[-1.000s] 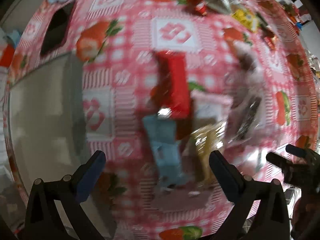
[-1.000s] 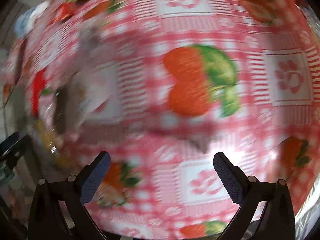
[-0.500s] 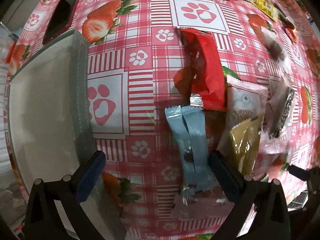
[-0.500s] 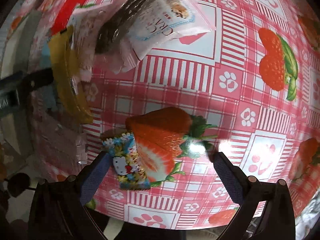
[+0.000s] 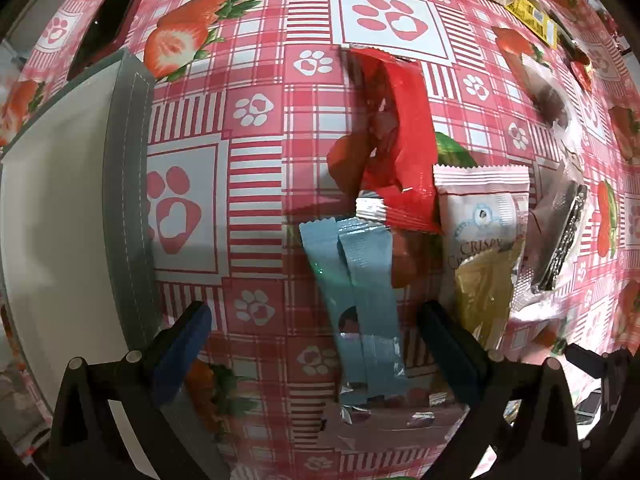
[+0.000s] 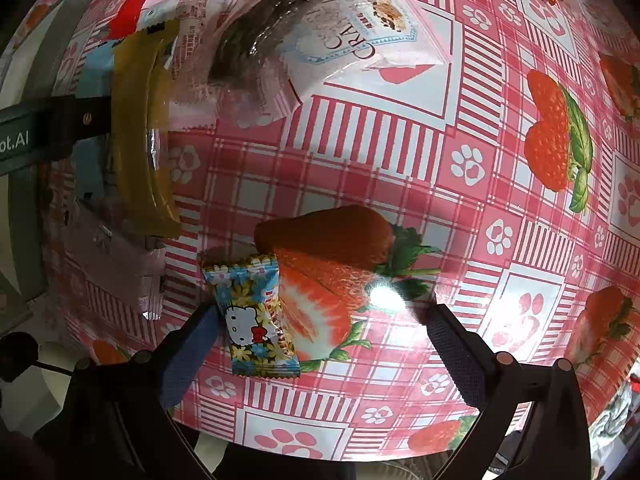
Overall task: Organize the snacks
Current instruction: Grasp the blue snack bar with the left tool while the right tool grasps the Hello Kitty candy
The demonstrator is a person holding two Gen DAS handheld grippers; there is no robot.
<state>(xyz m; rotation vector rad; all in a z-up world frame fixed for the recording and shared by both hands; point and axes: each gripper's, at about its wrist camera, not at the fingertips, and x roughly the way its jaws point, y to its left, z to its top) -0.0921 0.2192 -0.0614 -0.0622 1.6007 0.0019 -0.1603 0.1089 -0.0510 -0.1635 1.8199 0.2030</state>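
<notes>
Left tool is released, empty, above the desk. The blue twin packet lies at lower centre between its fingers, long axis along them. Right tool is released; the cartoon candy sits beside its left finger

Right gripper, jaws wide apart, hovers over the Hello Kitty candy.

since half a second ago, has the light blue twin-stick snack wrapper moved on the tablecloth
No. The light blue twin-stick snack wrapper lies in the same spot, its top end just below the red foil packet, as before.
</notes>
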